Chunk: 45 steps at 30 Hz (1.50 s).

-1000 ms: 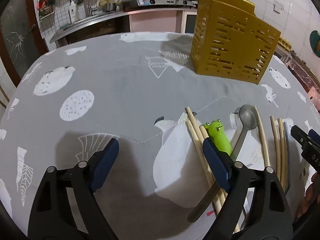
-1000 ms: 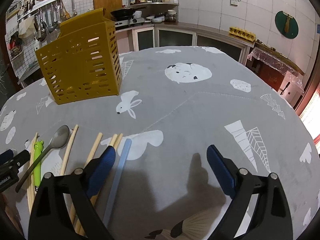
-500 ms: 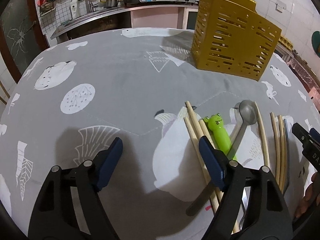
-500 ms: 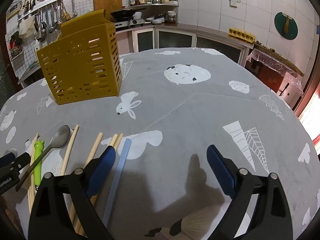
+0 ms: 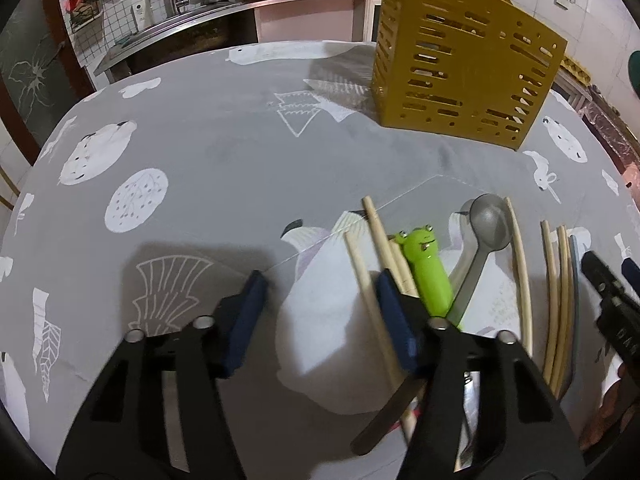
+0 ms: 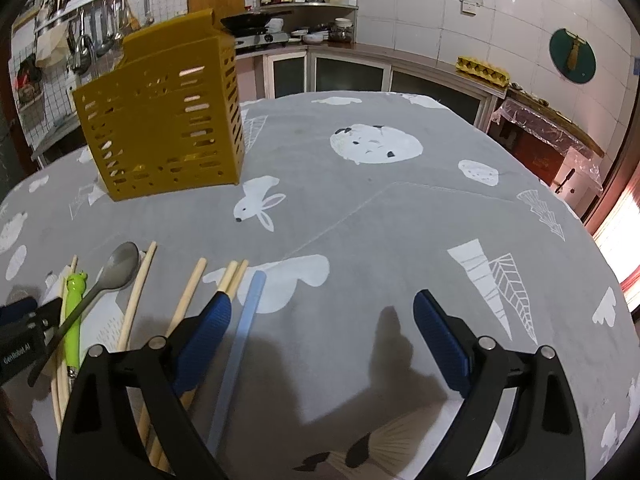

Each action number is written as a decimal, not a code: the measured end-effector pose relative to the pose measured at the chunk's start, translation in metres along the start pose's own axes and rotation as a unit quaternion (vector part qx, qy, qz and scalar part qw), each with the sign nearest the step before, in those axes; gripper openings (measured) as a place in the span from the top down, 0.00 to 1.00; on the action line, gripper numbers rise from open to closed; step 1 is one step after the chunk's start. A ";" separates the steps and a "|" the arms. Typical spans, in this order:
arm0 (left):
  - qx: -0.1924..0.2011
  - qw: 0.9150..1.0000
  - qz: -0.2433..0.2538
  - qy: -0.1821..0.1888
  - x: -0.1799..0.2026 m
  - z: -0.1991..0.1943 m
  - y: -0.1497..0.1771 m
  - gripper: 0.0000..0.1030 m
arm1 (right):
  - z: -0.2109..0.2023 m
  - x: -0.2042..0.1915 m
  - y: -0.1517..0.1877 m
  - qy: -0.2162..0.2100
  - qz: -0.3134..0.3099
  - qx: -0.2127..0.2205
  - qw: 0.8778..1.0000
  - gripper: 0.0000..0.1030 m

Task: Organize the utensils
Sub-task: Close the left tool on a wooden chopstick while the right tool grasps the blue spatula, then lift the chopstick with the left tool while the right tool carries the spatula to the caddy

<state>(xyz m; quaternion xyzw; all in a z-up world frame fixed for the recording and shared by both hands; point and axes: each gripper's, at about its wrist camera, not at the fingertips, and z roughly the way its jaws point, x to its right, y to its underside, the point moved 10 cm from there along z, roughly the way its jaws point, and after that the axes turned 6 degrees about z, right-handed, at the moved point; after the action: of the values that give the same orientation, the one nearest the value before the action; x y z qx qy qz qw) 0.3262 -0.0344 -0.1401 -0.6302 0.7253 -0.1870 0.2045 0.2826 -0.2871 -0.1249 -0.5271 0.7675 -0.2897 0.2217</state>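
Note:
A yellow slotted utensil holder (image 5: 460,68) stands upright at the far side of the table; it also shows in the right wrist view (image 6: 160,120). Utensils lie in a row near the front edge: wooden chopsticks (image 5: 374,240), a green frog-topped utensil (image 5: 426,268), a grey metal spoon (image 5: 486,226) and a pale blue chopstick (image 6: 240,340). My left gripper (image 5: 320,300) is open and empty, its right finger over the leftmost chopsticks. My right gripper (image 6: 322,320) is open and empty, its left finger over chopsticks (image 6: 190,296).
The table carries a grey cloth with white prints (image 5: 200,152). Kitchen counters, a stove and a sink line the wall behind. The right gripper's tip (image 5: 608,288) shows at the left view's right edge.
My left gripper has pulled back and its jaws have narrowed a little. The right gripper has stayed nearly still.

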 end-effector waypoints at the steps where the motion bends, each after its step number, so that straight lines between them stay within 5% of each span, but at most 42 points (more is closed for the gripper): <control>1: -0.003 1.000 -0.003 0.002 0.001 0.000 -0.001 0.56 | 0.001 -0.002 0.001 0.004 -0.005 -0.003 1.000 0.16; 10: -0.014 1.000 -0.007 0.002 0.004 0.002 -0.005 0.64 | 0.018 -0.009 0.004 -0.009 0.027 -0.054 0.998 0.42; 18: -0.014 1.000 -0.010 0.001 0.007 0.003 -0.008 0.80 | 0.023 -0.025 -0.004 -0.011 0.021 -0.058 0.998 0.82; 21: -0.011 1.000 -0.006 0.001 0.008 0.003 -0.008 0.86 | 0.024 -0.027 -0.005 -0.019 0.020 -0.057 0.998 0.90; 35: 0.005 0.999 -0.020 0.027 0.000 -0.003 -0.018 0.95 | 0.009 -0.013 -0.024 -0.057 0.043 -0.024 0.997 0.92; 45: 0.113 0.993 -0.017 0.027 -0.010 -0.068 -0.047 0.96 | -0.040 -0.009 -0.052 -0.079 0.038 0.062 0.994 0.92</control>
<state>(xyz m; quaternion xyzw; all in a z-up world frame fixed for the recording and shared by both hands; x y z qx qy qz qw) 0.3302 -0.0294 -0.0570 -0.6103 0.6939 -0.2882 0.2508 0.2959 -0.2844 -0.0598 -0.5037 0.7480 -0.2856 0.3244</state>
